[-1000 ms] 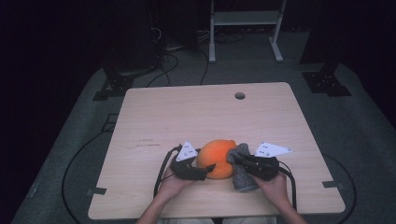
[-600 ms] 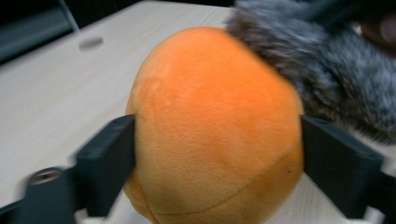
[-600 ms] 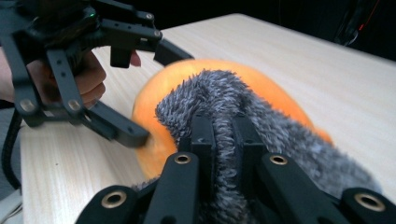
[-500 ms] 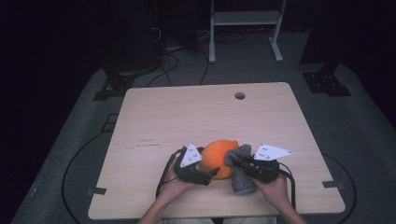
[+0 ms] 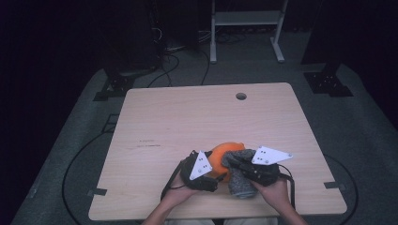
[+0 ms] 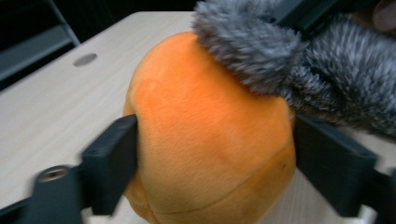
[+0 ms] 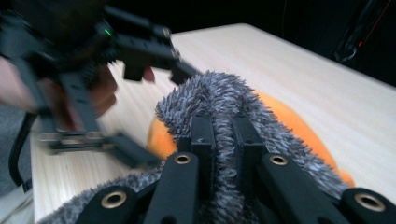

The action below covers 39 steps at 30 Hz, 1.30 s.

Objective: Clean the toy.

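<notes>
Wood surface lay bare above the lower-centre cluster near its bottom edge — orange plush sat between the left gripper's just-narrowed jaws; right gripper clamped grey fur.

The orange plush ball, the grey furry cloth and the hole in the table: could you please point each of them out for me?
orange plush ball (image 6: 205, 140), left gripper view, middle of its front.
grey furry cloth (image 7: 219, 100), right gripper view, fold above the jaws.
hole in the table (image 5: 241, 96), high view, its centre.
</notes>
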Tool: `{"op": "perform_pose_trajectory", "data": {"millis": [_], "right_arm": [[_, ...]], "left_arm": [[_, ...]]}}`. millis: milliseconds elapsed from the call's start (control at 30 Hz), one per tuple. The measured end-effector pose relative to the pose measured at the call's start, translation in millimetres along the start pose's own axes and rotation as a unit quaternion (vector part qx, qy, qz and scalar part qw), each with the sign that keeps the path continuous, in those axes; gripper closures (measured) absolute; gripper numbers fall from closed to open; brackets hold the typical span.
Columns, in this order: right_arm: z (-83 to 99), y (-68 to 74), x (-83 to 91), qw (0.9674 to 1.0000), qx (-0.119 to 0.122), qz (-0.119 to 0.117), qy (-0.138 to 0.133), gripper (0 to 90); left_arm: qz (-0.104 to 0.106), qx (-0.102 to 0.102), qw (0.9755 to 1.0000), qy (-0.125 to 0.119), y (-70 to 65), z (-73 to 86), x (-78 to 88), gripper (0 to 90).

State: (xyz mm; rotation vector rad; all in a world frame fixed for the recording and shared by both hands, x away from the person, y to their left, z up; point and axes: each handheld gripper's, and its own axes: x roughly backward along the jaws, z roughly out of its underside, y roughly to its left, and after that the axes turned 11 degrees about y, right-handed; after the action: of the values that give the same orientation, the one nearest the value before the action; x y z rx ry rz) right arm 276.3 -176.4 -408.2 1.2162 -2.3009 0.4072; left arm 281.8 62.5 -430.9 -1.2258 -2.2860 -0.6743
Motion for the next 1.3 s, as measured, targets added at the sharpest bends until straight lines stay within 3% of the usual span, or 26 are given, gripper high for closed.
{"op": "perform_pose_trajectory", "data": {"millis": [33, 67, 100, 167, 233, 267, 300, 333, 400, 467, 500, 567, 600, 667, 733, 767, 833, 900, 967, 1000, 1100, 1133, 1167, 1200, 1233, 1300], "right_arm": [[3.9, -3.4, -0.1, 0.9999, -0.011, -0.008, 0.000, 81.0], [3.9, -3.4, -0.1, 0.9999, -0.011, -0.008, 0.000, 81.0], [6.8, -6.3, 0.4, 0.9998, -0.018, -0.011, 0.001, 81.0], [9.4, -11.4, 2.6, 0.9995, -0.025, -0.020, -0.001, 81.0], [9.2, -12.9, 4.5, 0.9998, -0.016, -0.003, 0.009, 81.0], [10.0, -14.9, 5.7, 0.9997, -0.014, 0.008, 0.019, 81.0], [10.6, -16.0, 7.1, 0.9996, -0.019, 0.007, 0.018, 81.0], [10.6, -16.0, 7.1, 0.9996, -0.019, 0.007, 0.018, 81.0], [6.5, -10.8, 12.8, 0.9997, -0.010, 0.017, 0.014, 81.0], [-1.9, 0.1, 18.5, 0.9999, 0.009, 0.010, -0.009, 81.0], [-10.3, 11.5, 18.2, 0.9993, 0.032, 0.001, -0.019, 81.0], [-14.1, 17.7, 14.7, 0.9989, 0.046, 0.002, -0.010, 81.0], [-14.1, 22.7, 4.1, 0.9974, 0.066, 0.023, 0.016, 81.1], [-12.1, 20.1, 2.1, 0.9975, 0.065, 0.021, 0.018, 81.1], [-4.9, 7.7, 4.1, 0.9990, 0.040, 0.017, 0.011, 81.1], [-1.7, -3.1, 9.9, 0.9993, 0.015, 0.035, 0.005, 81.1], [2.2, -13.7, 14.0, 0.9990, -0.007, 0.044, 0.008, 81.1], [4.7, -17.4, 13.9, 0.9991, -0.016, 0.038, 0.011, 81.1], [7.4, -17.9, 10.5, 0.9992, -0.023, 0.029, 0.013, 81.1], [6.9, -16.7, 8.5, 0.9993, -0.020, 0.029, 0.015, 81.0], [2.8, -12.1, 7.1, 0.9992, -0.017, 0.031, 0.016, 81.0], [-1.4, -0.6, 8.8, 0.9996, 0.008, 0.023, 0.010, 81.0], [-1.4, -0.6, 8.8, 0.9996, 0.008, 0.023, 0.010, 81.0], [-5.8, 15.1, 3.9, 0.9990, 0.042, 0.004, 0.014, 81.0], [-6.7, 19.1, 1.4, 0.9985, 0.051, 0.004, 0.020, 80.9], [-7.5, 22.0, -1.0, 0.9977, 0.062, 0.012, 0.027, 81.0]], "left_arm": [[0.018, 0.032, 0.9993, -0.009, 7.9, 4.8, -1.3, 10.0], [0.018, 0.032, 0.9993, -0.009, 7.9, 4.8, -1.3, 6.6], [0.020, 0.056, 0.9982, -0.006, 12.7, 6.5, -2.7, 6.6], [0.055, 0.116, 0.9917, 0.012, 23.9, 10.0, -9.5, 1.9], [0.096, 0.158, 0.9825, 0.019, 30.0, 14.5, -15.4, 10.4], [0.077, 0.137, 0.9875, 0.003, 28.4, 14.5, -12.3, 22.2], [0.062, 0.120, 0.9909, 0.000, 25.9, 12.1, -10.2, 25.8], [0.062, 0.120, 0.9909, 0.000, 25.9, 12.1, -10.2, 27.4], [0.026, 0.093, 0.9953, -0.008, 18.7, 6.6, -6.6, 28.6], [-0.009, 0.056, 0.9983, -0.008, 9.2, 1.7, -4.8, 29.9], [-0.017, 0.029, 0.9994, -0.004, 3.2, -1.2, -5.1, 30.3], [-0.017, 0.021, 0.9996, -0.004, 0.3, -1.7, -5.6, 30.7], [-0.021, 0.010, 0.9997, 0.002, -2.4, -1.5, -6.1, 32.1], [-0.020, 0.004, 0.9998, 0.009, -2.3, 0.3, -6.5, 32.4], [-0.014, 0.019, 0.9997, 0.006, 0.6, 2.5, -6.7, 33.1], [-0.008, 0.029, 0.9995, 0.005, 4.5, 4.7, -7.1, 33.3], [-0.001, 0.034, 0.9994, 0.007, 6.8, 6.9, -6.8, 32.9], [0.008, 0.040, 0.9991, 0.008, 8.8, 6.5, -6.4, 30.1], [0.020, 0.060, 0.9980, 0.003, 11.3, 5.0, -6.8, 18.4], [0.025, 0.078, 0.9966, -0.002, 13.3, 5.2, -7.5, 15.1], [0.008, 0.069, 0.9976, 0.001, 12.7, 5.8, -6.3, 21.9], [0.011, 0.066, 0.9977, -0.003, 12.1, 5.2, -5.1, 22.4], [0.011, 0.066, 0.9977, -0.003, 12.1, 5.2, -5.1, 22.6], [0.008, 0.057, 0.9984, -0.004, 10.1, 4.7, -5.3, 24.2], [-0.004, 0.033, 0.9994, 0.003, 6.3, 4.3, -5.2, 25.7], [-0.007, 0.029, 0.9995, 0.005, 5.4, 4.9, -4.8, 29.4]]}}
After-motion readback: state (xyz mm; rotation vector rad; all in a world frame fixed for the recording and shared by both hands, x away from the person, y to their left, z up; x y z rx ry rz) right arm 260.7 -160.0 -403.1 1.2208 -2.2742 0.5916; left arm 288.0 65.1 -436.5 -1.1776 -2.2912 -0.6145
